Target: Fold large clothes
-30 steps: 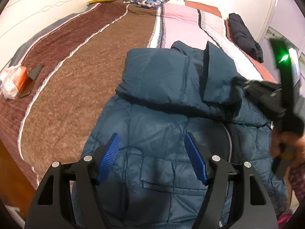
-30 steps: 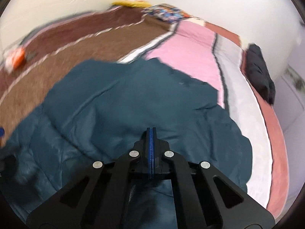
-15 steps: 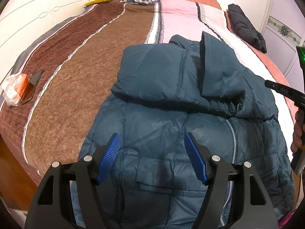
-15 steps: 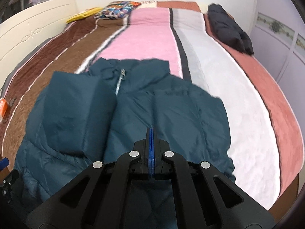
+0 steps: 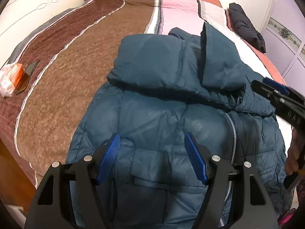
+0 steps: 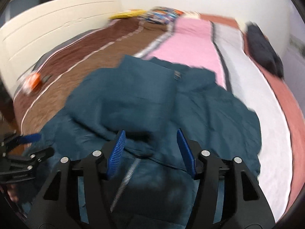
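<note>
Jacket (image 5: 171,118), teal puffer, lies zip-up across the near end of the bed (image 5: 76,61) w/ both sleeves folded in over the chest. Right tool (image 6: 150,150), pinched flat half a sec ago, now gapes w/ nothing in it above the zip; left tool (image 5: 152,156) hovers wide over the pocket, also empty. Sleeve step looks done, so prob. next is the hem-to-collar fold.
</note>
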A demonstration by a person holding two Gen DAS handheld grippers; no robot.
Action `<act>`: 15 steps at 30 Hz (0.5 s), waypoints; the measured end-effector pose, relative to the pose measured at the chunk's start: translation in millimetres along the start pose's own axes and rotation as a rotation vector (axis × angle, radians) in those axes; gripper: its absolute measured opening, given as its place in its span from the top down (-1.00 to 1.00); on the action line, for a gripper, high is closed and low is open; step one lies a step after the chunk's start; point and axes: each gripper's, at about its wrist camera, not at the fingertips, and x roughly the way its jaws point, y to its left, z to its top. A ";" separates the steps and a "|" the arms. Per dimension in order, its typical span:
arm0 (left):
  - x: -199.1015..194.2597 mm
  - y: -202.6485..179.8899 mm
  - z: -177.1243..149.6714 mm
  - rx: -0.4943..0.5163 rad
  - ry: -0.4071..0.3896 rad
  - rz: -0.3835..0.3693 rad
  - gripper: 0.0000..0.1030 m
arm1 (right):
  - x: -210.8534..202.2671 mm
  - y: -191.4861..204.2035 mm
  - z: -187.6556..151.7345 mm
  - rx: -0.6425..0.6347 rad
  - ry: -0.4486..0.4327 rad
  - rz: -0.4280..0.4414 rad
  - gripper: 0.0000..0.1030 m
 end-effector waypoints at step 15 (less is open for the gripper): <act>-3.1 21.8 -5.9 -0.064 0.009 -0.017 -0.33 | 53.4 39.4 3.1 -0.274 -0.003 -0.243 0.84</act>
